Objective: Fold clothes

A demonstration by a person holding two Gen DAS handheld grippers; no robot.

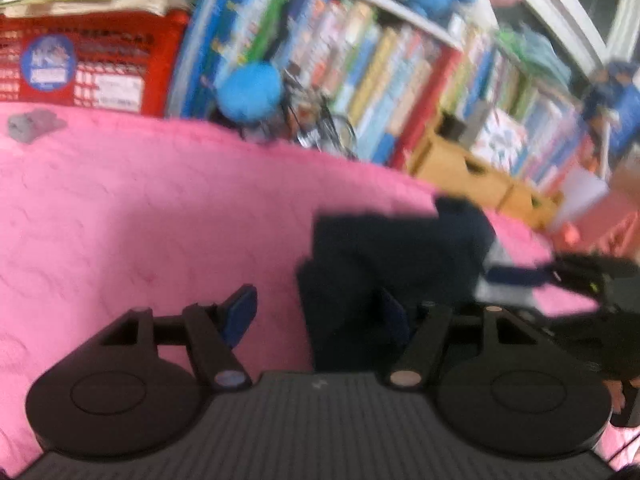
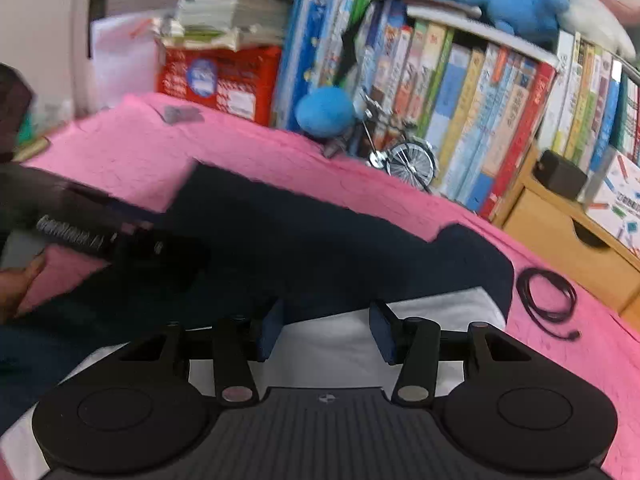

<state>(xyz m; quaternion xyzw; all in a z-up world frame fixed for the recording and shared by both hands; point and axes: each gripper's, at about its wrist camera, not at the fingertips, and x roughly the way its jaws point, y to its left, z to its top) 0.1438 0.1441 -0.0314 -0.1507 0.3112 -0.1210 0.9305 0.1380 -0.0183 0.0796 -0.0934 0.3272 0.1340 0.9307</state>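
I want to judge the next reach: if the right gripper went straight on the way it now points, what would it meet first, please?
Most likely the dark navy garment on the pink cover. The right gripper stands open over the garment's white part, with nothing between its fingers; depth is unclear.

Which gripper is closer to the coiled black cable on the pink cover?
Right. The right gripper hovers over the dark garment just beside the coiled black cable; the left gripper is at the garment's opposite end.
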